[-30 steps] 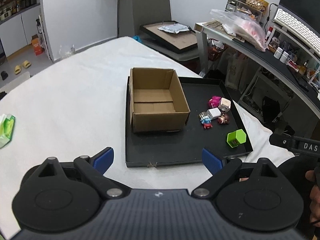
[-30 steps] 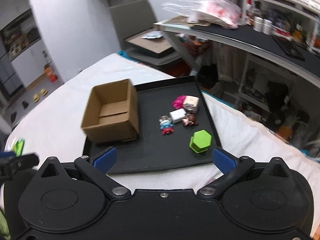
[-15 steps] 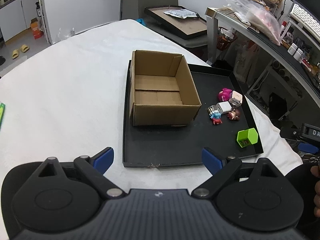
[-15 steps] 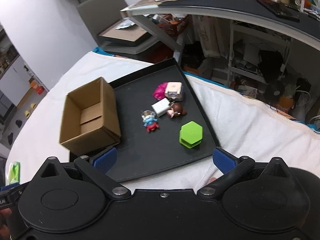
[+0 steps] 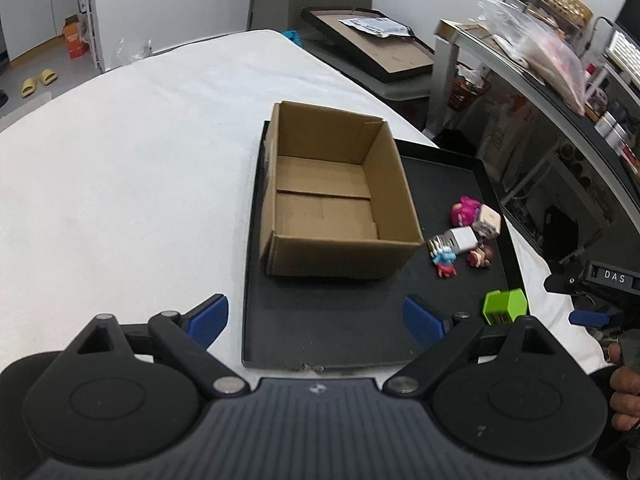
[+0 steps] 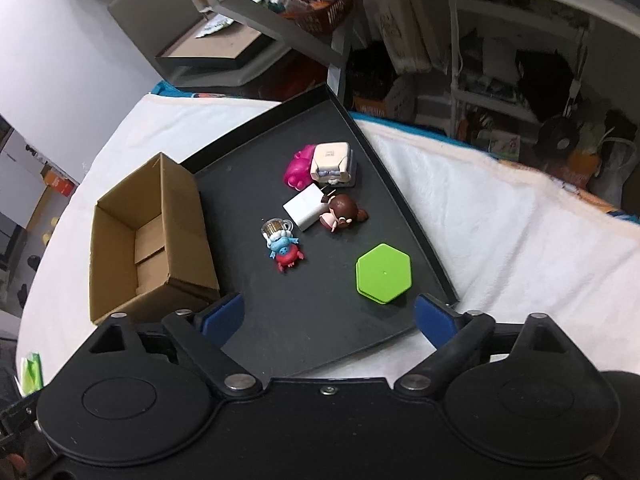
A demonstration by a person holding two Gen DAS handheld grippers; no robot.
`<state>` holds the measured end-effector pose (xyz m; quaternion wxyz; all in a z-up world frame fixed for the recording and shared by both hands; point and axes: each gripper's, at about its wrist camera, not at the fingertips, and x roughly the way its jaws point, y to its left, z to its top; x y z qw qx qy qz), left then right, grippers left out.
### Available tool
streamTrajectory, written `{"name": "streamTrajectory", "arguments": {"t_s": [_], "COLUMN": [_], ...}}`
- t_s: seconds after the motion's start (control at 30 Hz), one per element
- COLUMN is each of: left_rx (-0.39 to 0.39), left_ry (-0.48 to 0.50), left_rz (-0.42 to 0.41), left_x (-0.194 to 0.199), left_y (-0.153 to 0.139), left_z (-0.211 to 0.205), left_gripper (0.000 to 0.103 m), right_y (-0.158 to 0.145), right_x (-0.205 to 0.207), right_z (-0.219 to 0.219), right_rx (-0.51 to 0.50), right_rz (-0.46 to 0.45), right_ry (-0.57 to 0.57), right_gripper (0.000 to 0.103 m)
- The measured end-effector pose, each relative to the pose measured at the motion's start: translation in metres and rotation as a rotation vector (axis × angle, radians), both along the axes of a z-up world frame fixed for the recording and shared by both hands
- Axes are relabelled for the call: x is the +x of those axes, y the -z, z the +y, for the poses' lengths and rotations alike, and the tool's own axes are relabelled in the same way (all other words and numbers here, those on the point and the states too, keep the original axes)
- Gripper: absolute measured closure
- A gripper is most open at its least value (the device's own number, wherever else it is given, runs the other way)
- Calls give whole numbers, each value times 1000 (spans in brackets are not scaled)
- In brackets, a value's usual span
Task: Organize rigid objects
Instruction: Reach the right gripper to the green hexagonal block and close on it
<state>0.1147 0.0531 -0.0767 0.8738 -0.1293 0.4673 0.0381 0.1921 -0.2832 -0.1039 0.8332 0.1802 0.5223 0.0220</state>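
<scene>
A green hexagonal block (image 6: 383,273) sits near the front right corner of a black tray (image 6: 404,196), just ahead of the right gripper (image 6: 328,316), whose blue-tipped jaws are spread wide and empty. Small figurines (image 6: 285,248) cluster beyond it, beside an empty cardboard box (image 5: 332,196). The left gripper (image 5: 316,320) hovers wide apart at the tray's near edge.

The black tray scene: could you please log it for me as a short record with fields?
surface: white cloth
tray: black tray on the cloth
box: open cardboard box, empty, on the tray's left part
loose items: green hexagonal container, white cube, pink toy, beige block figure, brown-haired figurine, blue-and-red figurine
left gripper: open, holds nothing
right gripper: open, above the tray's near edge
</scene>
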Motion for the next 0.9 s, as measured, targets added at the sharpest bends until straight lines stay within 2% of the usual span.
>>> {"name": "streamTrajectory", "arguments": {"t_s": [0.13, 0.3, 0.5, 0.83, 0.9], "left_rx": [-14, -9, 15, 49, 61], "left_ry": [-22, -41, -64, -89, -93], "left_rz": [0, -7, 5, 27, 32], "left_x": [10, 22, 37, 65, 72], "left_y": [4, 10, 17, 31, 35], "left_z": [7, 11, 14, 19, 19], "left_gripper": [12, 13, 27, 37, 37], "right_y": [13, 35, 60, 85, 93], "right_x": [17, 33, 43, 65, 69], "right_z": [-4, -9, -12, -1, 0], "right_rx": [17, 59, 72, -75, -94], "right_rz": [31, 86, 115, 151, 175], "right_ry": [27, 58, 108, 94, 88], "right_gripper": [14, 24, 29, 30, 33]}}
